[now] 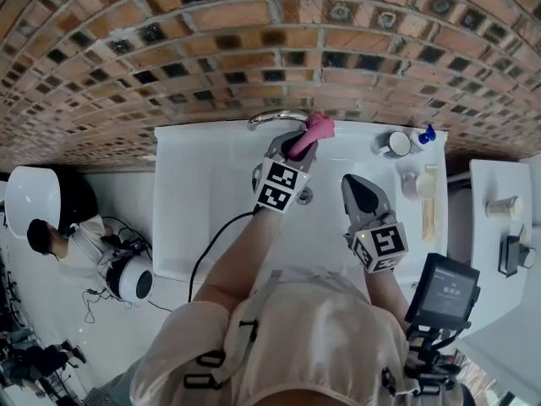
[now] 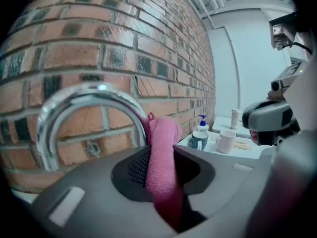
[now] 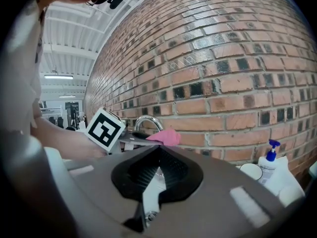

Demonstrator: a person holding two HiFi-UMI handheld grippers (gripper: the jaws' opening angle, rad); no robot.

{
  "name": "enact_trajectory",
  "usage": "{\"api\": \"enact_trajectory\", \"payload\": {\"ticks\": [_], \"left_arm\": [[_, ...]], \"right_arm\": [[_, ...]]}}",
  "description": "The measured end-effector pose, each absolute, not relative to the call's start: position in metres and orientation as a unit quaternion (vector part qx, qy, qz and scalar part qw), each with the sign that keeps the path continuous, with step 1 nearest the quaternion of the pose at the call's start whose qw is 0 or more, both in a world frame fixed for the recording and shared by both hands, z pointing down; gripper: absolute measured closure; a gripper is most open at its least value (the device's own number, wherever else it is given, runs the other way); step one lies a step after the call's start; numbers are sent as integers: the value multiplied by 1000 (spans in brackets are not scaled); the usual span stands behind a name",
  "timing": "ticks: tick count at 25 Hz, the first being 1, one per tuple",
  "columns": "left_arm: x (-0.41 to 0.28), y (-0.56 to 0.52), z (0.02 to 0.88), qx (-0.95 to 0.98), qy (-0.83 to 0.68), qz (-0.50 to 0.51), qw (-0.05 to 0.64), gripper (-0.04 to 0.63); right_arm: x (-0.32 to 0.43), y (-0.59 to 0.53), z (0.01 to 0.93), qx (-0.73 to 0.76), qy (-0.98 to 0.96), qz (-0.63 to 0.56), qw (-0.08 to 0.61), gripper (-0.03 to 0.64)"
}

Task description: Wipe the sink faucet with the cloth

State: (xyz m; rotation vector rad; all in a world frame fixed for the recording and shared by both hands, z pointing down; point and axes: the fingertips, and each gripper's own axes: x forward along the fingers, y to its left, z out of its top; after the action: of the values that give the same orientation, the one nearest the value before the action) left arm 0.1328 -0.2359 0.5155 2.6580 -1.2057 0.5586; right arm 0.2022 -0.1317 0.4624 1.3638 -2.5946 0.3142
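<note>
Your right gripper [image 3: 158, 151] has its jaws closed together; beyond the fingertips, slightly left, your left gripper [image 3: 143, 140] holds the pink terry cloth [image 3: 167, 137] just beside the curved chrome faucet [image 3: 147, 121], brick wall [image 3: 237, 58] behind

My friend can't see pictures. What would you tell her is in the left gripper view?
A pink cloth is pinched between the left gripper's fingers, right beside a shiny curved faucet. Behind them is a brick wall, and a white mug and a soap bottle stand farther off at the right.
</note>
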Motion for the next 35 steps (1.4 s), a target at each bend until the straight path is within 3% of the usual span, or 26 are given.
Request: {"api": "enact_trajectory", "payload": {"ticks": [10, 17, 27, 35], "left_arm": [[60, -196, 358, 888, -458, 27, -29, 503], [-28, -139, 320, 865, -498, -17, -62, 503], [-172, -98, 393, 818, -575, 25, 20, 503], [-230, -76, 514, 788, -593, 96, 139, 503]], "right_arm": [[146, -114, 421, 438, -892, 59, 99, 626], [83, -98, 402, 413, -905, 40, 92, 626], [-21, -79, 421, 363, -924, 58, 109, 626], [-60, -68, 461, 347, -923, 95, 140, 626]]}}
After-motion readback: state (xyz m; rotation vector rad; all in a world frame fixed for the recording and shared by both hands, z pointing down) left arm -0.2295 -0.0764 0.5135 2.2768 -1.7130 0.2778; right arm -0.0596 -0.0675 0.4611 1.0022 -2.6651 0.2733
